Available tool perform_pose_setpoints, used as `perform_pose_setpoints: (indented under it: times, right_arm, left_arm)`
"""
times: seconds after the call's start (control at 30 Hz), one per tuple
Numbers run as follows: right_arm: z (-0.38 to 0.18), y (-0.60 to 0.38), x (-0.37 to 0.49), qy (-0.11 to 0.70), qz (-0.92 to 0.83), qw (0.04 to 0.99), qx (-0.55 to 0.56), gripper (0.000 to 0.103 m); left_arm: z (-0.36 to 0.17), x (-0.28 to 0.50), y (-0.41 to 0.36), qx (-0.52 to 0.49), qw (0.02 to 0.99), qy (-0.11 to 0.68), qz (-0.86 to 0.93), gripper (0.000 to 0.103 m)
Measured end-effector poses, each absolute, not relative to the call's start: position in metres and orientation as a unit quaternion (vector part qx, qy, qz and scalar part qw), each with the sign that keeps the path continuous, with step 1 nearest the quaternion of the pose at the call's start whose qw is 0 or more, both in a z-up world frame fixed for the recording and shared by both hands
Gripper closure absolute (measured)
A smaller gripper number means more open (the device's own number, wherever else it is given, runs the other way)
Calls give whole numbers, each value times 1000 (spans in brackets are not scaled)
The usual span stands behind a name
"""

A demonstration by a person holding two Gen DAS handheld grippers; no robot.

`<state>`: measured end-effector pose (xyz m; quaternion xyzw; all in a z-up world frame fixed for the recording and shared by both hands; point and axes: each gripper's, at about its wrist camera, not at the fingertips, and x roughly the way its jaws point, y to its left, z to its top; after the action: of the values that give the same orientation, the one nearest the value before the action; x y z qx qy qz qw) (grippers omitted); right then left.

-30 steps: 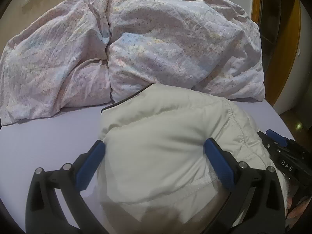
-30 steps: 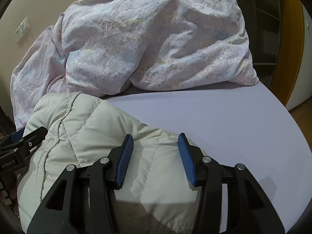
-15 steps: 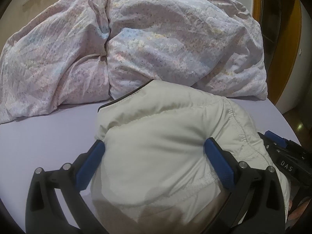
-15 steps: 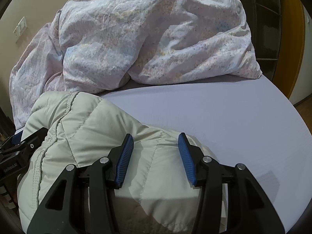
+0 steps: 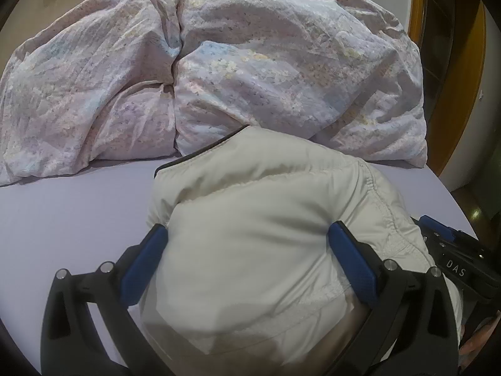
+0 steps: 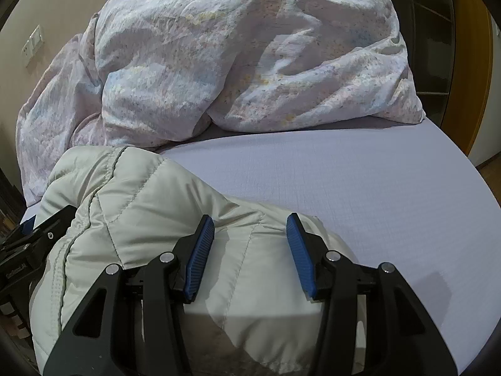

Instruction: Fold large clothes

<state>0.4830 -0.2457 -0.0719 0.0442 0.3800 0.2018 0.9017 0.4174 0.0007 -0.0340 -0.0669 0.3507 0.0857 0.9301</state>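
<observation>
Cream padded jacket point(image 5: 250, 250) lies bunched on the lilac sheet point(image 5: 72, 213), near edge of bed, its far end w/ dark trim close to the duvet point(image 5: 281, 72) heaped behind. L gripper point(image 5: 247, 263): jaws wide, a thick fold of jacket fills the gap, both blue pads against the fabric on either side; looks clamped on it. R gripper point(image 6: 250, 250): jaws about half apart, sitting over jacket fabric; pads don't clearly press on it, so can't tell if it grips. In R view the jacket point(image 6: 150, 219) sits lower left, sheet point(image 6: 344, 181) bare to the right, duvet point(image 6: 235, 56) behind. Each gripper shows at the edge of the other's view, jacket between them.
</observation>
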Motion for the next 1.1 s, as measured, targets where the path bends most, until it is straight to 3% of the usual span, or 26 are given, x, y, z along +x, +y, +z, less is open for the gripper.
perform_pose_setpoints:
  times: [1.1]
  right_arm:
    - [-75,-240,485,380,201,902,43,51]
  left_arm:
    - [-34,420,4,-66,930,351,91,2]
